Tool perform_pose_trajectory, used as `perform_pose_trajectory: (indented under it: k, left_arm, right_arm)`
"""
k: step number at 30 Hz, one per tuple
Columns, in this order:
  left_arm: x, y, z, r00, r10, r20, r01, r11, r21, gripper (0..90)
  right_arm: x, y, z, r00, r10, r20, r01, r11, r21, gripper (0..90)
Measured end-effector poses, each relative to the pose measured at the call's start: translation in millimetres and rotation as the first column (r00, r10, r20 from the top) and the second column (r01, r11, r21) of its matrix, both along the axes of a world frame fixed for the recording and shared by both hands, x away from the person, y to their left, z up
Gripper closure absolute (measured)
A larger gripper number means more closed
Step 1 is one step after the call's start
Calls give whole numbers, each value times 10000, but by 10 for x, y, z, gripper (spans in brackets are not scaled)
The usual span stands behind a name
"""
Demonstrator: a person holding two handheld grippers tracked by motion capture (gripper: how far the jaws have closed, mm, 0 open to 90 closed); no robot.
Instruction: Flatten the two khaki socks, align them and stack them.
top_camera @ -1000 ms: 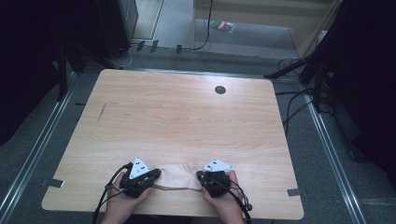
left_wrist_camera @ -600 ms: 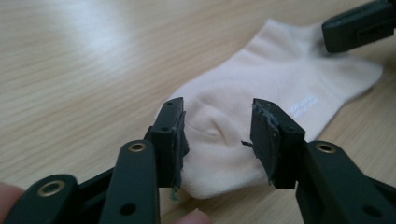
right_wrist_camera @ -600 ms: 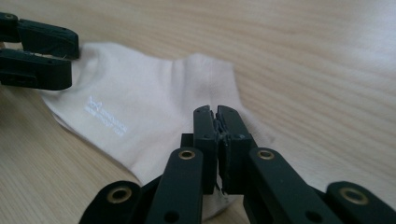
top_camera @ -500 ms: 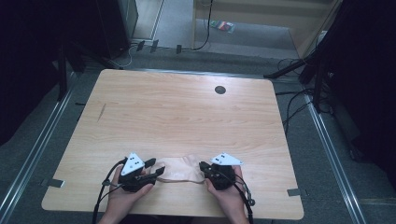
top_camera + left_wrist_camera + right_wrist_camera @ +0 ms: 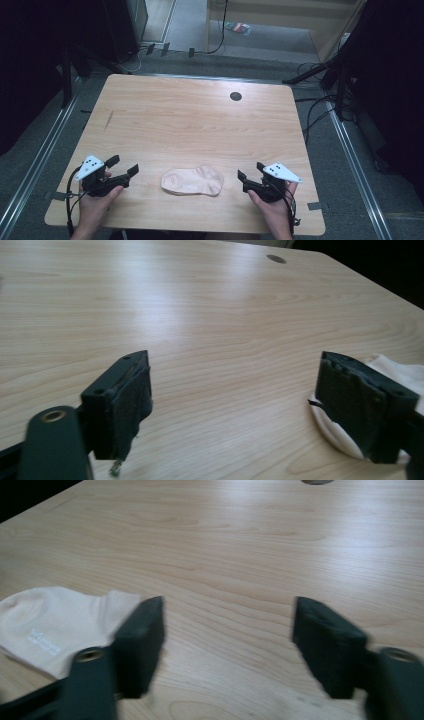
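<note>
Our tongs stood released on both sides: in the high view the left gripper point(image 5: 122, 170) and the right gripper point(image 5: 250, 176) had just been opening, nothing lay between either pair of jaws, and each sat well apart from the pale sock point(image 5: 192, 181) that lay flat on the table point(image 5: 200, 120) between them, near our edge.

In the left gripper view the left gripper point(image 5: 230, 390) gaped over bare wood, with the sock point(image 5: 400, 372) just past its far jaw.

In the right gripper view the right gripper point(image 5: 227, 630) was equally wide and empty, the sock point(image 5: 55, 622) lying beside its near jaw.

We judged the step in hand was letting go and drawing clear. Doing it well meant lifting both hands away without snagging the fabric, so the sock kept its shape.
</note>
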State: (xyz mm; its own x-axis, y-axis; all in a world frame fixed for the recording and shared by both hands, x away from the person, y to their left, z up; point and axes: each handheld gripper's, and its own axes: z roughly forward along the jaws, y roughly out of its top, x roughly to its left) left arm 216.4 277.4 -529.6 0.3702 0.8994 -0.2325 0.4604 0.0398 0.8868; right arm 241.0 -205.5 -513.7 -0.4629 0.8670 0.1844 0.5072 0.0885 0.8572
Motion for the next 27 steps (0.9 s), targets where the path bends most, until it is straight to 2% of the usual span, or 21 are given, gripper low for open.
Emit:
perform_pose_trajectory:
  k: [1, 2, 3, 5, 6, 9, 10, 11, 13, 17, 20, 24, 26, 27]
  left_arm:
    - [4, 52, -13, 9999, 135, -68, -135, 9999, -35, 129]
    - [7, 107, -29, 9996, 264, -107, -265, 9996, -108, 98]
    - [9, 160, -43, 9992, 376, -166, -378, 9992, -155, 98]
    - [6, 247, -58, 9981, 590, -173, -592, 9981, -139, 77]
    - [-12, 353, -66, 9966, 812, -142, -813, 9967, -80, 77]
    - [-31, 441, -80, 9952, 961, -178, -961, 9954, -3, 71]
    - [-42, 525, -102, 9909, 1317, -282, -1315, 9913, 60, 69]
    - [-42, 525, -102, 9909, 1317, -282, -1315, 9913, 60, 69]
    - [-56, 646, -126, 9837, 1745, -434, -1743, 9847, 93, 69]
    - [-84, 732, -132, 9806, 1904, -470, -1896, 9816, 205, 69]
    - [-114, 787, -143, 9787, 1985, -517, -1954, 9789, 597, 69]
    - [-140, 856, -147, 9769, 2067, -534, -2030, 9768, 681, 69]
    - [-146, 889, -142, 9778, 2030, -519, -1988, 9771, 758, 70]
    - [-147, 900, -139, 9783, 2017, -481, -1965, 9758, 957, 69]
  right_arm:
    - [0, 0, 0, 10000, 0, 0, 0, 10000, 0, 84]
    - [27, -81, -21, 9992, -183, -356, 186, 9998, 64, 0]
    - [27, -81, -21, 9992, -183, -356, 186, 9998, 64, 0]
    - [34, -156, -48, 9972, -605, -440, 598, 9981, -155, 0]
    - [31, -238, -69, 9956, -823, -458, 815, 9965, -173, 0]
    - [18, -319, -87, 9958, -850, -343, 844, 9962, -202, 0]
    - [5, -397, -109, 9954, -916, -264, 908, 9954, -304, 0]
    - [5, -397, -109, 9954, -916, -264, 908, 9954, -304, 0]
    - [-20, -514, -146, 9928, -1156, -303, 1140, 9922, -504, 0]
    - [-42, -657, -180, 9894, -1414, -328, 1394, 9885, -584, 0]
    - [-60, -787, -203, 9864, -1598, -376, 1577, 9861, -526, 0]
    - [-97, -954, -221, 9803, -1944, -363, 1921, 9796, -591, 0]
    - [-114, -1028, -232, 9770, -2094, -401, 2070, 9766, -576, 0]
    - [-118, -1061, -240, 9749, -2189, -407, 2165, 9746, -573, 0]
